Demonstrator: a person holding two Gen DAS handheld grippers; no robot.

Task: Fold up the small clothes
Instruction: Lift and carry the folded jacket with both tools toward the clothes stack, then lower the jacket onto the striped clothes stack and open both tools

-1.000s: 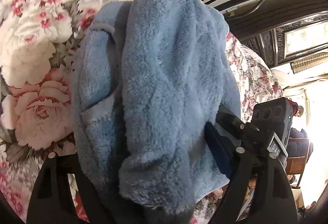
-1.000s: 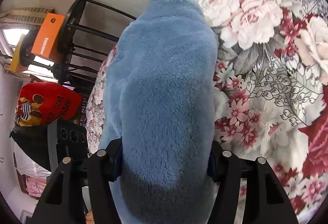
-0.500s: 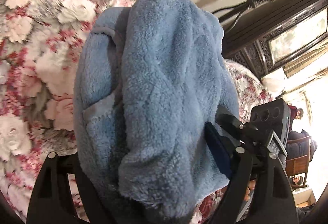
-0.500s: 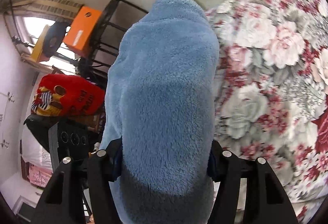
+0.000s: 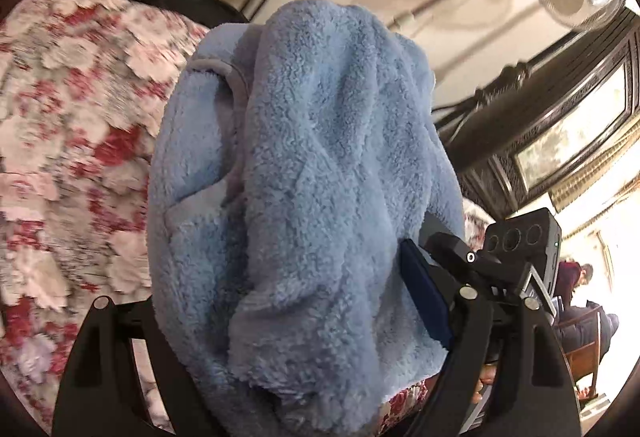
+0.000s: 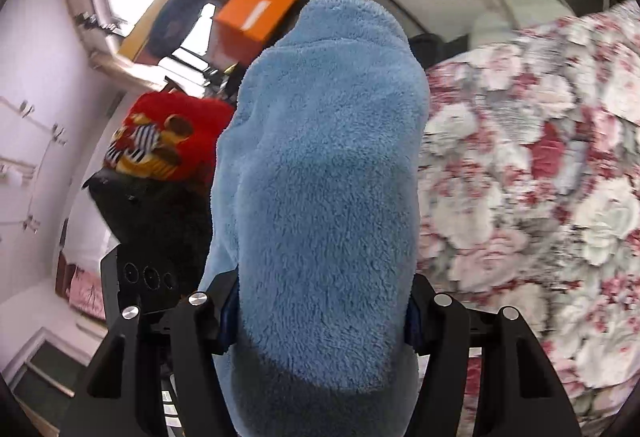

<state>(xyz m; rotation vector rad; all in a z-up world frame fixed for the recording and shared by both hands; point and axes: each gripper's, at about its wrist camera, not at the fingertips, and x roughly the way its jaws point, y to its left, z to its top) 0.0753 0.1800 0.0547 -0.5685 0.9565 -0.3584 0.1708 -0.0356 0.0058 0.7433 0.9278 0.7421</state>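
Fleece (image 5: 312,197) clamped in both grippers, left (image 5: 280,377) and right (image 6: 320,325), raised off the bedspread (image 6: 540,177). Long axis straight ahead along each gripper's 2 fingers; neither nearer. Bedspread below, ready for laying down.

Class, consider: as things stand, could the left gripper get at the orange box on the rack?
Probably not: the left gripper is shut on the blue fleece garment, and the orange box sits well beyond it.
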